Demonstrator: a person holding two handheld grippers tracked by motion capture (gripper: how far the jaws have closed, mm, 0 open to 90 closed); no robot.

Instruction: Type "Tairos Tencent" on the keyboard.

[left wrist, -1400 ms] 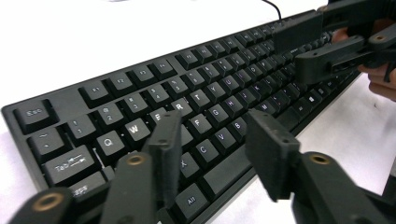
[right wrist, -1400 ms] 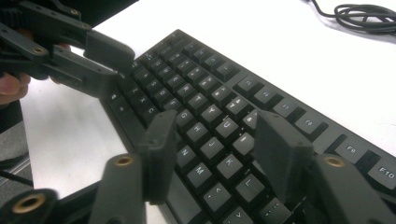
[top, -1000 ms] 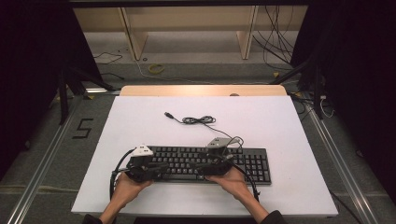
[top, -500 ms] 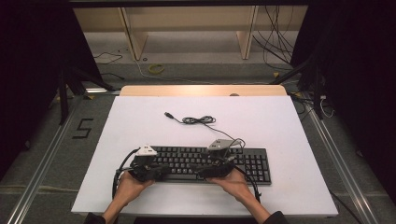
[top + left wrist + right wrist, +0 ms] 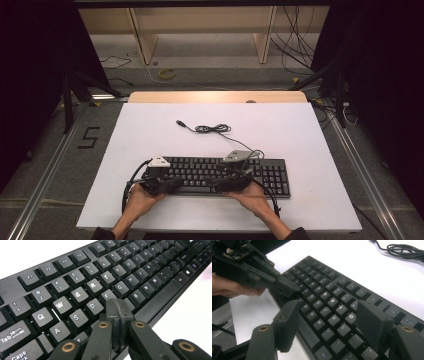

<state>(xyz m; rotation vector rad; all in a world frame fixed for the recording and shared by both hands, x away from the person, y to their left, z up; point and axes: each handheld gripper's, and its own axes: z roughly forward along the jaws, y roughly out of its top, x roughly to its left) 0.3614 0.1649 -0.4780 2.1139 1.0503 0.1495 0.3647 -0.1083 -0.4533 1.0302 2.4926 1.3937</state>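
A black keyboard [image 5: 272, 175] lies across the near half of the white table [image 5: 300, 135]. Its cable [image 5: 212, 129] is coiled behind it and ends in a loose plug [image 5: 179, 122]. My left gripper [image 5: 177, 184] is shut with nothing between its jaws. Its joined tips [image 5: 117, 312] hover low over the keys near F and C, close to the space bar. My right gripper [image 5: 216, 186] is open, and its jaws have just been widening a little. Its fingers straddle the air above the J, K and L keys [image 5: 329, 322]. The left gripper [image 5: 290, 291] points in from the upper left there.
A person's hands [image 5: 142, 200] come in over the table's near edge. A wooden strip [image 5: 215, 97] borders the far edge, with shelving and floor cables beyond. Metal rails [image 5: 45, 175] run along both sides of the table.
The left gripper has edged slightly to the right over the keys. The right hand has stayed where it was.
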